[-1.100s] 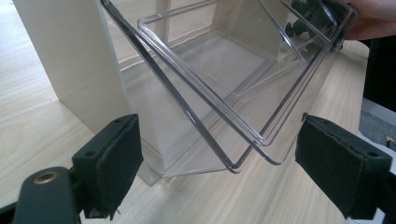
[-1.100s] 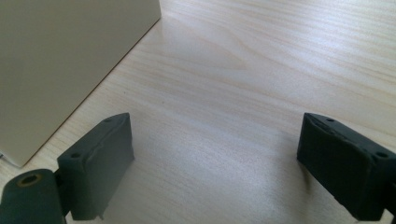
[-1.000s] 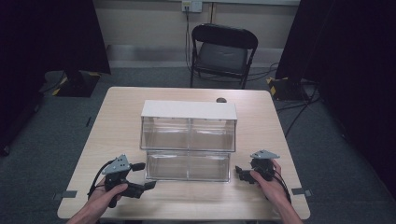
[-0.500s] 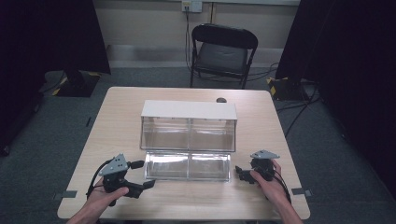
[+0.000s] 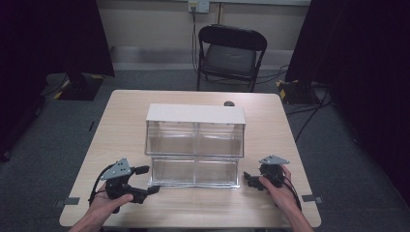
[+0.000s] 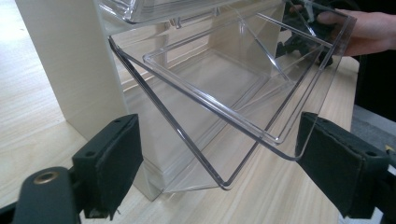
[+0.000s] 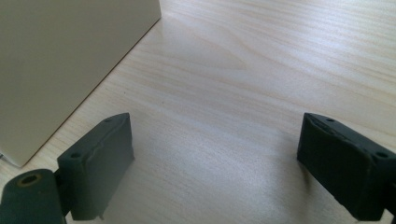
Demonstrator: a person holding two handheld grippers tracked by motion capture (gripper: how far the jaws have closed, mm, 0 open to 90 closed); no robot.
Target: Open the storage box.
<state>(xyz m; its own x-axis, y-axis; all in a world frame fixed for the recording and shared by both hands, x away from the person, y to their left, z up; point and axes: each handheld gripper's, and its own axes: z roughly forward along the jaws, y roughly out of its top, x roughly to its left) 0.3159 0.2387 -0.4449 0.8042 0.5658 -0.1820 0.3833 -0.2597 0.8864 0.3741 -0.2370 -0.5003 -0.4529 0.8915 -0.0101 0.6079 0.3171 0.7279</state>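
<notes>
Both hands low at table's near edge. Left gripper (image 5: 150, 180) at 7 o'clock, jaws spread, aimed at the pulled-out clear drawer (image 6: 243, 88), its corner between the jaws, untouched. Right gripper (image 5: 247, 178) at 5 o'clock, jaws spread over bare table (image 7: 243, 70), cream cabinet (image 5: 195, 114) side just beside.

In the left gripper view, the clear drawer (image 6: 233, 93) ran off the top edge, and the other hand (image 6: 369, 30) behind its far wall was cut by the right edge — what it held was smeared by the plastic. In the right gripper view, the cream cabinet (image 7: 70, 60) was cropped at top and left. From the high view, a small dark object (image 5: 229, 103) on the bench (image 5: 270, 125) behind the cabinet was too small to identify — and both forearms left the frame at the bottom.
</notes>
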